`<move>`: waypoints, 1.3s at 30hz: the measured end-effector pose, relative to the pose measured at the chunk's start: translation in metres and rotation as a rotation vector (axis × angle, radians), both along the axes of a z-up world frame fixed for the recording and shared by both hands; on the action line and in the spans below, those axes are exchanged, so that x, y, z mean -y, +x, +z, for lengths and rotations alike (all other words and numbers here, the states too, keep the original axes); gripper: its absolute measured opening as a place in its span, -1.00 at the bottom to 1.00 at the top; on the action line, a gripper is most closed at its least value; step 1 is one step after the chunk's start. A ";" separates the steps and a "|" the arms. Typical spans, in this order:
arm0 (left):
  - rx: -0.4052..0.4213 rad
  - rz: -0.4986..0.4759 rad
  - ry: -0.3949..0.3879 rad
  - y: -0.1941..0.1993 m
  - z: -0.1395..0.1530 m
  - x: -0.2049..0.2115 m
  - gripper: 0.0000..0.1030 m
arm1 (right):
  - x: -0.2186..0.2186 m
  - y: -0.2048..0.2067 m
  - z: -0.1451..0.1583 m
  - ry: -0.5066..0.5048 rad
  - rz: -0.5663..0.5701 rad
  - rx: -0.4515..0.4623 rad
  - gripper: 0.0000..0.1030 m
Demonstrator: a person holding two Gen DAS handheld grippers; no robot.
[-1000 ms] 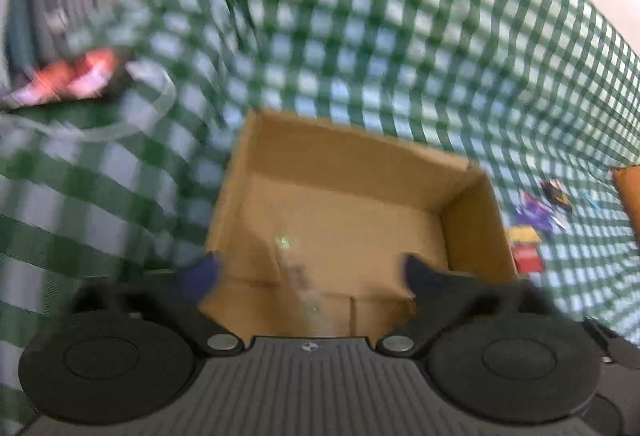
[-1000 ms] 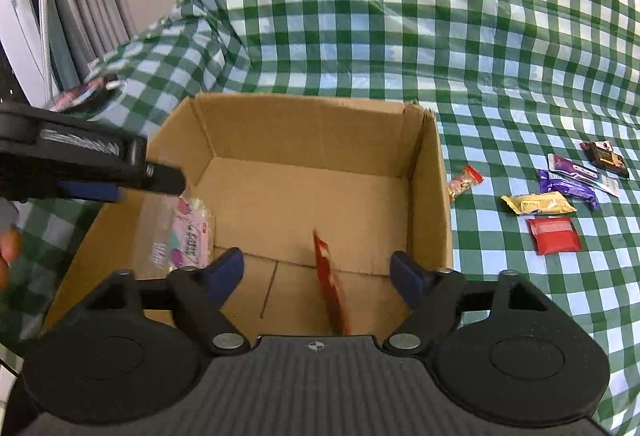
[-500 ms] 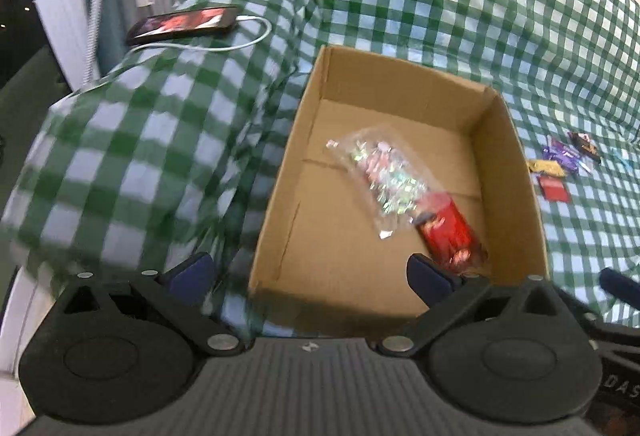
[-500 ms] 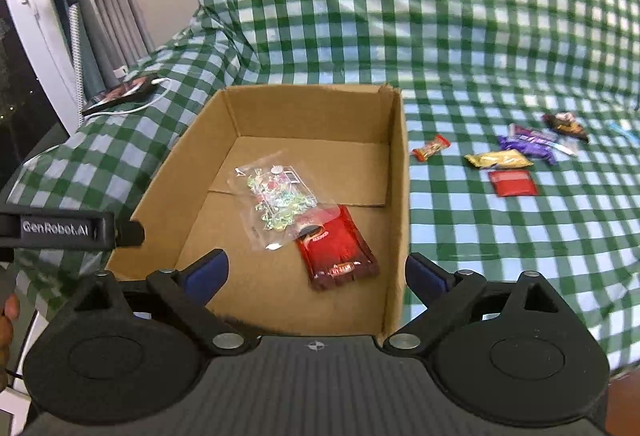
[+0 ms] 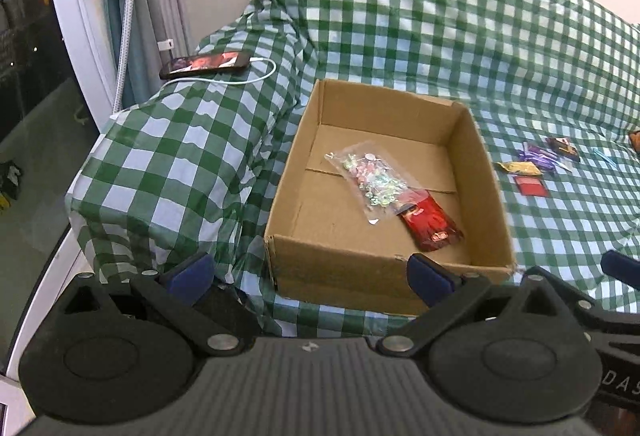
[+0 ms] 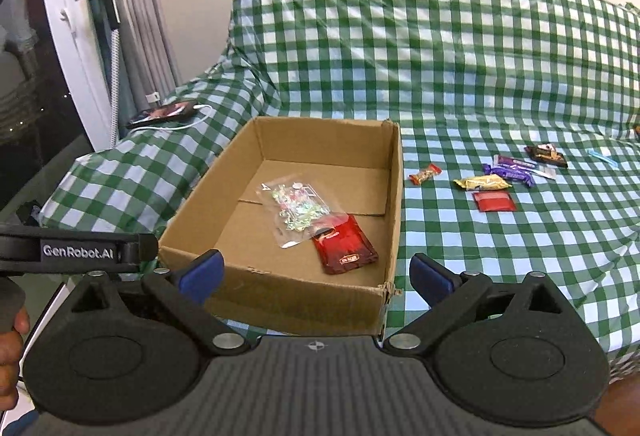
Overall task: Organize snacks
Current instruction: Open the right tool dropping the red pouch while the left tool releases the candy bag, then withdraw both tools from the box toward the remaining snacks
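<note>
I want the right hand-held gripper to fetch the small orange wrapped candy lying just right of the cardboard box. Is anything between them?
Nothing visible blocks it. The right hand-held gripper is open and empty, and only green checked cloth lies between it and the small orange wrapped candy. The brown cardboard box stands left of that path.

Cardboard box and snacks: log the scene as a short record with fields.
box: cardboard box, open-topped, on the checked cloth
inside: clear candy bag overlapping the red packet
outside: orange candy, yellow packet, purple bar, red square packet, dark packet
left gripper: open, empty
right gripper: open, empty, jaws just widened
</note>
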State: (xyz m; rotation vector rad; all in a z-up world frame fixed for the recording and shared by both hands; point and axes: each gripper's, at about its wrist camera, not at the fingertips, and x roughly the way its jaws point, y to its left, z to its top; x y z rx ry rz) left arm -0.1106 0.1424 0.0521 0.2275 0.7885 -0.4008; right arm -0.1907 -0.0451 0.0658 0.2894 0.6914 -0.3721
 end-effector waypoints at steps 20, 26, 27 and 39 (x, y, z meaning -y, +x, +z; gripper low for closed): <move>0.015 -0.021 -0.011 -0.021 0.007 -0.007 0.99 | -0.022 -0.021 0.014 -0.051 0.014 0.035 0.99; 0.005 -0.017 -0.009 -0.019 0.004 -0.008 0.99 | -0.023 -0.018 0.011 -0.045 0.016 0.020 0.99; 0.003 -0.016 -0.009 -0.019 0.003 -0.007 0.99 | -0.023 -0.018 0.011 -0.044 0.016 0.018 0.99; -0.035 -0.012 0.024 -0.007 -0.008 0.001 0.99 | -0.016 -0.009 0.002 -0.019 0.030 -0.013 0.99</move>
